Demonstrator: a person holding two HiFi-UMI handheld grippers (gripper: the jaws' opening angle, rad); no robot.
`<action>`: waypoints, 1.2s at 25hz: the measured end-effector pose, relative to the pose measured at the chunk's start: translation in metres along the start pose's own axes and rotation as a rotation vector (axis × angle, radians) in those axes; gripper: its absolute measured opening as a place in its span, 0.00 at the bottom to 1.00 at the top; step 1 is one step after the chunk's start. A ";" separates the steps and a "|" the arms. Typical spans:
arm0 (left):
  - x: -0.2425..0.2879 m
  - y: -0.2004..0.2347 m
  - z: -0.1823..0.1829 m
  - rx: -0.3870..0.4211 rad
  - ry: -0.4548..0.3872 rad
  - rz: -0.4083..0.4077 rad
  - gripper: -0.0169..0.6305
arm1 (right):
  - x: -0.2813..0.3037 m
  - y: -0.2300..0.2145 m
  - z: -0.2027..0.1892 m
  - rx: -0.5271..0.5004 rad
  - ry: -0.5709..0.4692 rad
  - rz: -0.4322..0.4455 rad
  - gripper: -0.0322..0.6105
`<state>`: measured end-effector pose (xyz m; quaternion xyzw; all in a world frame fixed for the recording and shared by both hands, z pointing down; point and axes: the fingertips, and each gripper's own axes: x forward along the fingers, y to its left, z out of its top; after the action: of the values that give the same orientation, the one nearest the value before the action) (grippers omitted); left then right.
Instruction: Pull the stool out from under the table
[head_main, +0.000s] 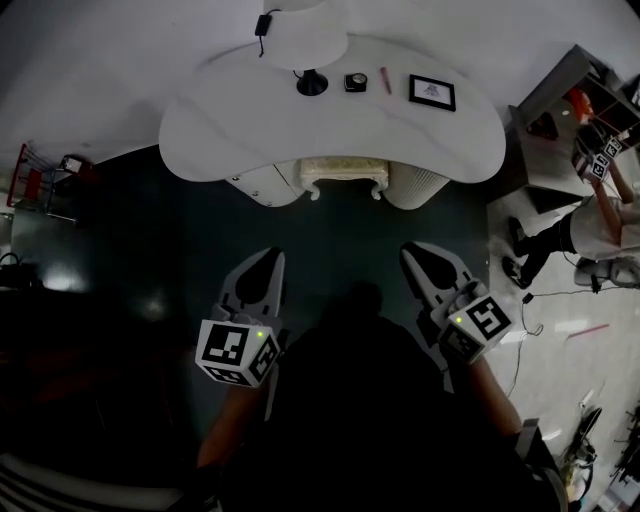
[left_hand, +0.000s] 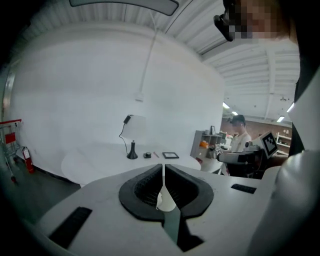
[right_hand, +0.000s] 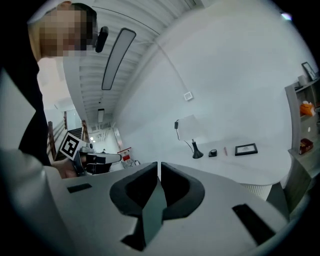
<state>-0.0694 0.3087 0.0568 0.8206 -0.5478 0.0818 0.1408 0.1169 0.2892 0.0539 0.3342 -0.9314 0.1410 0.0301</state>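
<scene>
Under smooth curved white table (head_main: 230, 130), cream carved stool (head_main: 344, 175), ribbed pedestal (head_main: 418, 186)

Your head view is dim: the floor (head_main: 350, 230) is nearly black and your own body is a dark mass at the bottom. The white table (head_main: 250, 130) is the brightest area, evenly lit, with soft shadow under its near edge. All three views bow strongly and darken toward the corners. Small ceiling lights (left_hand: 226, 105) shine far off in the left gripper view.
</scene>
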 end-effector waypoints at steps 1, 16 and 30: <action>0.008 0.000 0.000 -0.005 0.000 0.005 0.07 | 0.004 -0.008 -0.001 -0.002 0.009 0.011 0.08; 0.107 0.060 -0.041 -0.016 0.065 -0.076 0.07 | 0.106 -0.061 -0.049 0.015 0.134 0.015 0.08; 0.218 0.135 -0.134 0.100 0.000 -0.044 0.07 | 0.185 -0.167 -0.161 -0.057 0.167 -0.038 0.08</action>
<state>-0.1067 0.1121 0.2658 0.8385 -0.5248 0.1059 0.1012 0.0732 0.0984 0.2769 0.3381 -0.9227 0.1412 0.1201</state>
